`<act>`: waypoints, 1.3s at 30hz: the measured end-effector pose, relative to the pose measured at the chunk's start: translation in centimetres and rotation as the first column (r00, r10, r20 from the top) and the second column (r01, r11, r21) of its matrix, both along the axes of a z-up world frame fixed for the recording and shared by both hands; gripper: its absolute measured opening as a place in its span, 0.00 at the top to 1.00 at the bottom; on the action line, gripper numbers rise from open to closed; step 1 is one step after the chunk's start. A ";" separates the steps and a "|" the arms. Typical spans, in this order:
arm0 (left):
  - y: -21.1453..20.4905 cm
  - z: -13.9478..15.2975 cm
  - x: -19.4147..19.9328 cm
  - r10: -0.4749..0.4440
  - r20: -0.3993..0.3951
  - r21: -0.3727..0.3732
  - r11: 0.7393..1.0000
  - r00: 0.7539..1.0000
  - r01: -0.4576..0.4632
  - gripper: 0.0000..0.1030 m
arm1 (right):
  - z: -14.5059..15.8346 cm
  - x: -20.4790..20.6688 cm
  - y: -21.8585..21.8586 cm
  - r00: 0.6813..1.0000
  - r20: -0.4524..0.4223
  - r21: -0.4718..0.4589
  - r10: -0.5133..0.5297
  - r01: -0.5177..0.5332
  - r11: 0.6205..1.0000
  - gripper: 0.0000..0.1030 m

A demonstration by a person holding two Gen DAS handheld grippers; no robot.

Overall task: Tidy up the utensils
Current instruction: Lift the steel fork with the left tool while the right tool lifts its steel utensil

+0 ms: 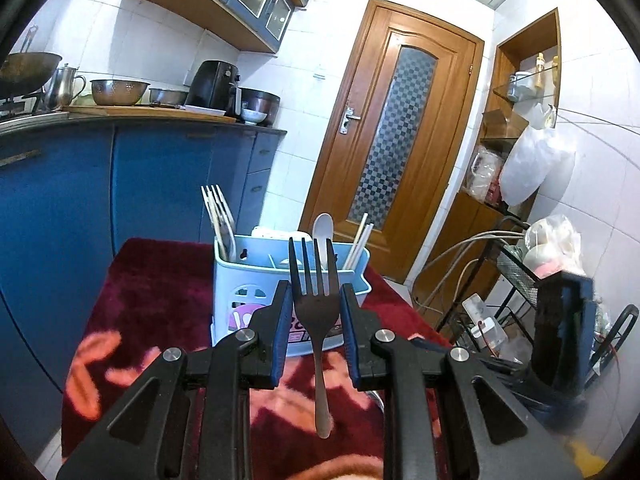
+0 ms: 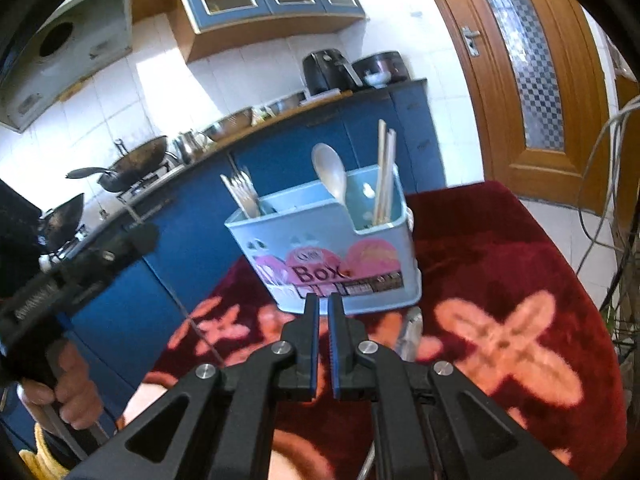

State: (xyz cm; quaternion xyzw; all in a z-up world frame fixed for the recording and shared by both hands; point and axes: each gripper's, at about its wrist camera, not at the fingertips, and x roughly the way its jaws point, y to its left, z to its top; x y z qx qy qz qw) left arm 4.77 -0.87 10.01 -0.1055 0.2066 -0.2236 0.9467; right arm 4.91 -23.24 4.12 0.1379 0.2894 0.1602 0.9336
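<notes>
Left gripper [image 1: 315,312], fingers clamped on a dark metal fork [image 1: 314,304] held tines-up at 6 o'clock of the pale blue plastic utensil caddy [image 1: 256,280] on the plush red floral tabletop [image 1: 160,280]; forks, white spoon, chopsticks already slotted, this fork remaining; right gripper [image 2: 323,312] closed, empty.

the fork [image 1: 313,316] hides part of the caddy [image 1: 240,276] label in the left wrist view — only "box" reads in the right. compartment floors stay hidden. the left claw [image 2: 132,240] shows blurred, its tips unseen — the hand [image 2: 72,396] cut off.
</notes>
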 end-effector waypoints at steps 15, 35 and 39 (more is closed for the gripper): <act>0.8 -2.3 0.9 0.048 -0.051 0.017 0.999 0.998 -0.047 0.77 | -6.7 6.2 -0.1 0.945 -0.303 -0.166 -0.126 0.078 0.983 0.69; 1.4 -2.9 1.7 0.071 -0.044 0.015 0.997 0.996 -0.071 0.77 | -5.1 5.0 -1.2 0.961 -0.248 -0.062 -0.124 0.112 0.992 0.77; 1.4 -2.2 1.6 0.078 -0.025 0.011 0.997 0.997 -0.077 0.77 | -2.1 3.6 -1.4 0.985 -0.130 -0.024 -0.112 0.110 0.994 0.77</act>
